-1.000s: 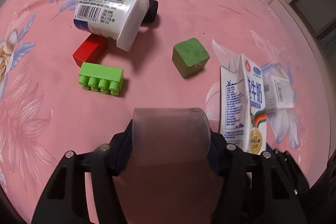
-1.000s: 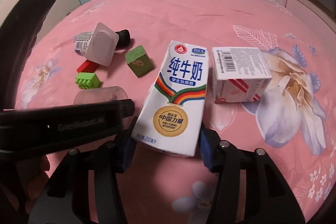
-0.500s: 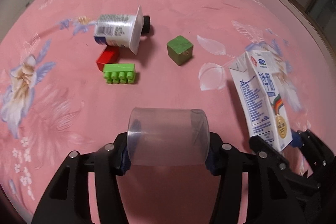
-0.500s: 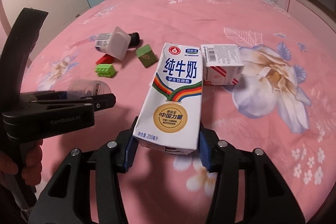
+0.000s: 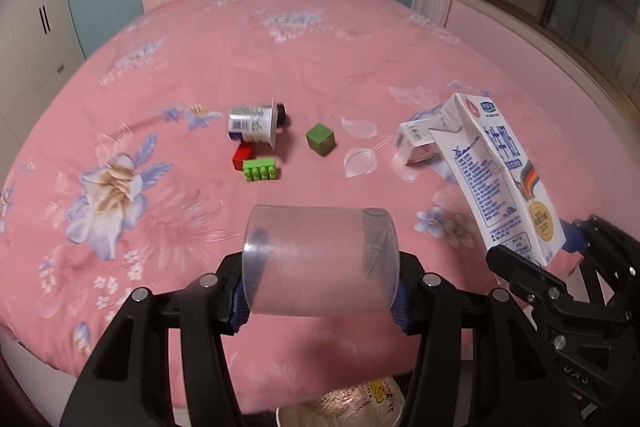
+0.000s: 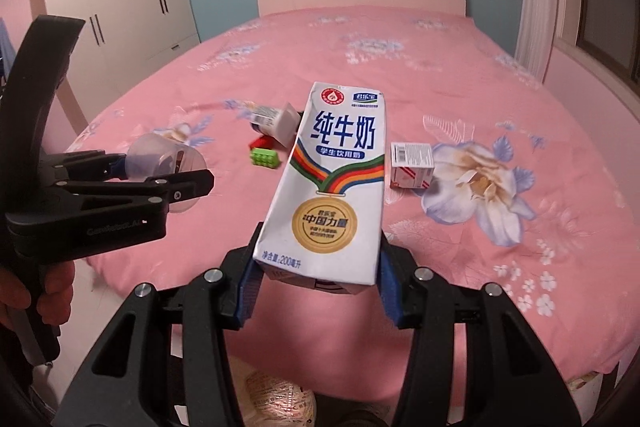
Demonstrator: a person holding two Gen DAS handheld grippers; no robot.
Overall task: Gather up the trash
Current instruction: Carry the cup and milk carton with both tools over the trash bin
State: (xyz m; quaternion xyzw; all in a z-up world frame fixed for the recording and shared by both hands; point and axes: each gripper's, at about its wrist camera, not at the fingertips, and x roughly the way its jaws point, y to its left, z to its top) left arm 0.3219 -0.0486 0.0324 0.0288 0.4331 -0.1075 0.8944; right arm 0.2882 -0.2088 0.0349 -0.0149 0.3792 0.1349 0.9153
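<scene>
Carrying two pieces of trash at once, the person has both tools loaded and lifted clear of the pink bedspread (image 5: 360, 75). The left gripper (image 5: 320, 301) is clamped on a clear plastic cup (image 5: 320, 263), which lies sideways across its blue pads, one pad against each end. The right gripper (image 6: 316, 285) grips the bottom end of a milk carton (image 6: 334, 195), which sticks out forward and upward from the jaws; from the left wrist view that carton (image 5: 504, 183) stands off to the right of the cup, apart from it. Beyond both tools, on the bed, a yogurt cup (image 5: 254, 125) lies on its side, touching a red block (image 5: 243, 155), with a green toy brick (image 5: 261, 169) just in front of it and a green cube (image 5: 321, 139) to its right; a small white box (image 6: 412, 165) lies ahead and right of the carton. Below both tools, past the near edge of the bed, something round lined with a crinkled bag (image 5: 360, 407) shows, probably the bin. The step in hand looks like the carry to that bin; next, each tool likely needs bringing over the opening and its jaws spread so cup and carton drop in, before the yogurt cup and white box are fetched.
</scene>
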